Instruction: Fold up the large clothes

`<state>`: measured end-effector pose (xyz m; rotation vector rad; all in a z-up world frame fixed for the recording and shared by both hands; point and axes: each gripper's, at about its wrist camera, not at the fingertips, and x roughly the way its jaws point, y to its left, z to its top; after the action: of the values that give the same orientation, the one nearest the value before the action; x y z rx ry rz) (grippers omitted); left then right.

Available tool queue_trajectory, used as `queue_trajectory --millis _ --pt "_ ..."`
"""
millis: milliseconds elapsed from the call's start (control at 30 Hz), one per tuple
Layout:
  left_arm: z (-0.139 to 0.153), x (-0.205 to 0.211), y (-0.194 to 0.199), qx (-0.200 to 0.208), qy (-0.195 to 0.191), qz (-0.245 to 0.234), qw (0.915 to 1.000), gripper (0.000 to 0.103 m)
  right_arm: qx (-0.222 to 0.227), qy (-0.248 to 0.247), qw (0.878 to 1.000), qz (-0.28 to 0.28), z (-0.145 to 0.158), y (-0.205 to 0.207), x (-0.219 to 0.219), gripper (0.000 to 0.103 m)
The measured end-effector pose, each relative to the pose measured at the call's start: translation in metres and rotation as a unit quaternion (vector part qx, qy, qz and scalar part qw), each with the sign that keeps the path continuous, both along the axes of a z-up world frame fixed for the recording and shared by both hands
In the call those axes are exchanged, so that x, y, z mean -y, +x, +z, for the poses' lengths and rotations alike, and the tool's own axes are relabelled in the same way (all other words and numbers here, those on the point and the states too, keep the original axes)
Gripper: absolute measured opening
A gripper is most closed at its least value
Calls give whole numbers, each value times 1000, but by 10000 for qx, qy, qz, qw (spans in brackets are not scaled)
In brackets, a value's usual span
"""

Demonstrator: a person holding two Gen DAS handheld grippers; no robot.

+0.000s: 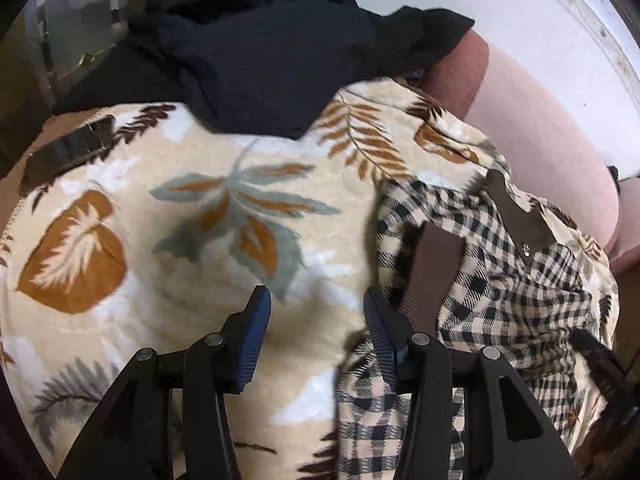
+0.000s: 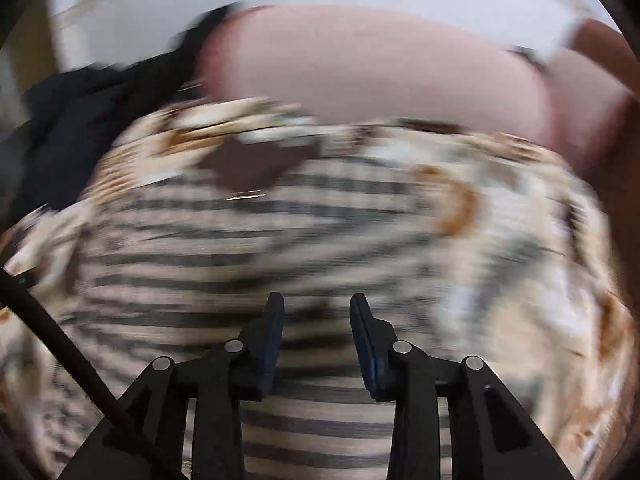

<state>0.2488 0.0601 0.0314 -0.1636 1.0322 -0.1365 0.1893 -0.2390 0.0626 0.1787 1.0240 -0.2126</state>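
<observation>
1. Blue-padded jaws of the left hand-held gripper (image 1: 316, 334) stand spread, nothing between them, hanging over the leaf-print blanket (image 1: 192, 216) with the right jaw at the hem of the checked garment (image 1: 500, 288).
2. Seen from the right wrist, the right hand-held gripper (image 2: 316, 338) also stands parted and empty, above the checked cloth; that view is smeared by motion, so contact cannot be judged.
3. This checked garment, the piece to fold, lies crumpled on the blanket, to the right of the left jaws and directly beneath the right ones, so the right hand looks nearer. Its long axis seems to run from near to far, towards the brown trim (image 1: 516, 208).
4. Farther off, a dark garment (image 1: 256, 52) lies heaped at the blanket's far edge.
5. Beyond it curves a pink cushion (image 1: 540, 128).
</observation>
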Motion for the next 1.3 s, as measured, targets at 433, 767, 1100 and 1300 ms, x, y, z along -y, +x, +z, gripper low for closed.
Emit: queue_trajectory --millis 433,767,1100,1300 --pt "10 -25 5 92 -252 157 9995 47 -889 -303 9900 1056 -63 140 -140 18" --pt "9 -17 -28 191 -122 -525 9984 48 -457 206 9986 -191 -3 -37 -16 55" --pt "-43 -26 -103 -874 -674 -867 9901 60 -538 780 9714 -2177 -32 -262 107 55" --pt "-47 -25 -170 -544 -268 -1030 9928 61 -200 1108 9670 -2286 -52 -297 104 56"
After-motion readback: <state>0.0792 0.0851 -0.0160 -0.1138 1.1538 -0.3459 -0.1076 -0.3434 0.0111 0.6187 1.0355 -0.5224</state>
